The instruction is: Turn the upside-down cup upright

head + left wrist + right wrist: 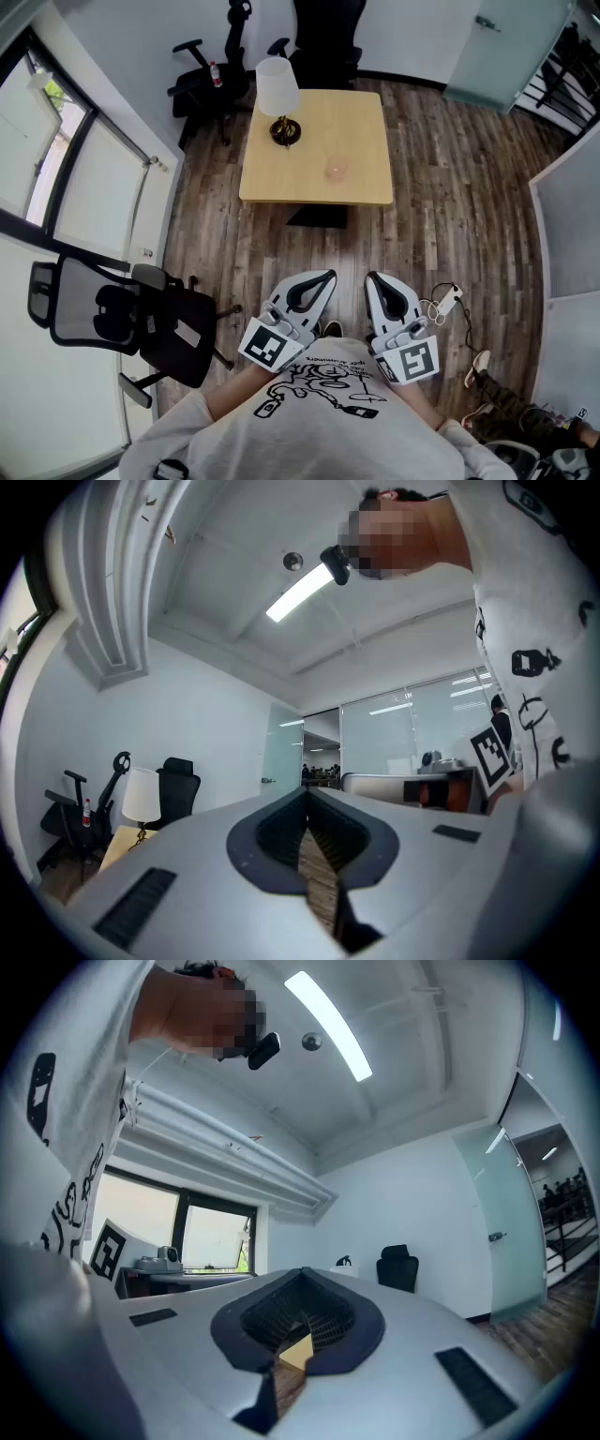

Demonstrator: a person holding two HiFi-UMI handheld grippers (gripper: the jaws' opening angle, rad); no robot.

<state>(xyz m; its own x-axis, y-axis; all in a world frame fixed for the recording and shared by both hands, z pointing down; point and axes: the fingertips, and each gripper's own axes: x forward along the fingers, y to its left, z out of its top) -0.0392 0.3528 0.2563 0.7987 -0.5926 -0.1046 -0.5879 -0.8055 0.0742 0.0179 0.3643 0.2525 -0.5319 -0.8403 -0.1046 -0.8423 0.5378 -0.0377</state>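
Observation:
A small clear pinkish cup (336, 170) stands on the wooden table (309, 187) well ahead of me; I cannot tell which way up it is. My left gripper (327, 277) and right gripper (372, 278) are held close to my chest, side by side, far short of the table. Both are shut with nothing between their jaws. In the left gripper view the left gripper (307, 792) has its jaws closed to a slit, and the right gripper (302, 1270) looks the same in its own view. The cup shows in neither gripper view.
A white-shaded lamp (278, 98) stands on the table's far left part. Black office chairs (208, 75) sit behind the table, and a mesh chair (122, 319) is at my left. A cable and plug (444, 302) lie on the wood floor at my right.

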